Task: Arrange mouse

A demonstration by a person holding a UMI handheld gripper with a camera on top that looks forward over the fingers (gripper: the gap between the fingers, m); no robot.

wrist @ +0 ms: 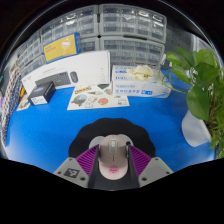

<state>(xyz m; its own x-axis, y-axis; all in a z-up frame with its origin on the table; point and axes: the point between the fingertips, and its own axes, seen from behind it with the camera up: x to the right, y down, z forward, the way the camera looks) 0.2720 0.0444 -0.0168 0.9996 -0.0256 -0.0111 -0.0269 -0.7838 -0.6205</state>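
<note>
A beige-grey computer mouse [113, 157] with a pink logo sits between my fingers, its nose pointing away from me. My gripper [113, 152] is shut on it: the purple pads [94, 156] press on both its sides. Just under and ahead of the mouse lies a round black mouse mat [113, 128] on the blue table top [60, 125]. I cannot tell whether the mouse rests on the mat or hangs just above it.
Beyond the mat lie a printed sheet [98, 96], a white keyboard box [70, 70], a flat white-and-blue box [140, 82] and a small black box [42, 92]. A green plant [205, 85] in a white pot [195, 125] stands right. Plastic drawer units [110, 25] line the back.
</note>
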